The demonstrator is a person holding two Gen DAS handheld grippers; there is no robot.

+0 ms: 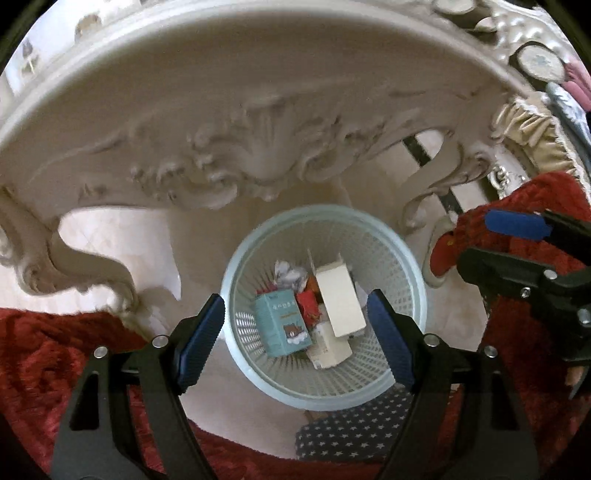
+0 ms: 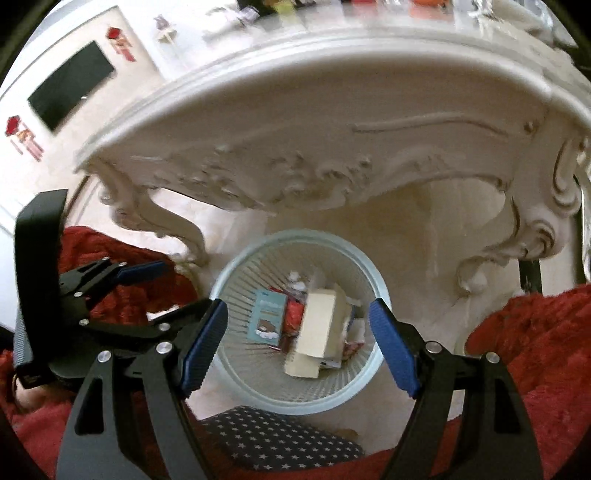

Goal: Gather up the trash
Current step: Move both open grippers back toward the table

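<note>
A pale blue mesh waste basket (image 1: 325, 216) stands on the floor under an ornate white table. Inside lie a teal box (image 1: 282, 321), a cream box (image 1: 340, 299), a red packet (image 1: 308, 304) and crumpled paper (image 1: 290, 275). My left gripper (image 1: 295, 341) hovers above the basket, open, with nothing between its blue pads. My right gripper (image 2: 299, 347) hangs over the same basket (image 2: 299, 236), also open and empty. The cream box (image 2: 319, 328) and teal box (image 2: 267, 319) show below it. Each gripper appears in the other's view: the right gripper (image 1: 480, 240) and the left gripper (image 2: 184, 288).
The carved white table (image 1: 229, 122) overhangs the basket, with curled legs (image 1: 74, 258) on both sides. Red fluffy fabric (image 1: 44, 362) lies left and right of the basket. Dark star-patterned cloth (image 1: 351, 432) sits at its near side. Small items (image 2: 236, 14) crowd the tabletop.
</note>
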